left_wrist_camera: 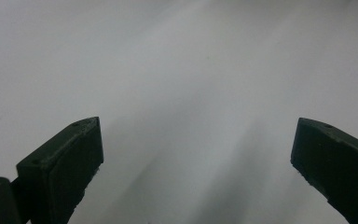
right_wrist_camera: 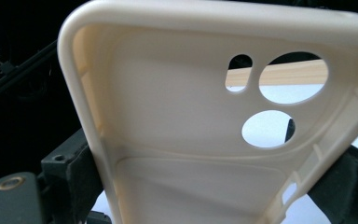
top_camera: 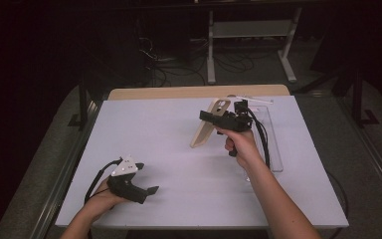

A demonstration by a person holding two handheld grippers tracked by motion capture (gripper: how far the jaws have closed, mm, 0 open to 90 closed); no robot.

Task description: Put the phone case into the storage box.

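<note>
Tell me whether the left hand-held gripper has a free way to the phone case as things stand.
Probably yes. The left hand-held gripper is open near the table's front edge, and only bare white table lies between it and the cream phone case, which the right hand-held gripper holds up off the table.

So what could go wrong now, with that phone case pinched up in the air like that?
1. The right tongs pinch the cream phone case by its side rims alone. The case looks soft, so it may bow or slip out.
2. The case tilts with its lower end at or near the table; pushing down could buckle it.
3. A clear tray lies just beside the right hand, whose trailing cable could drag it.
</note>
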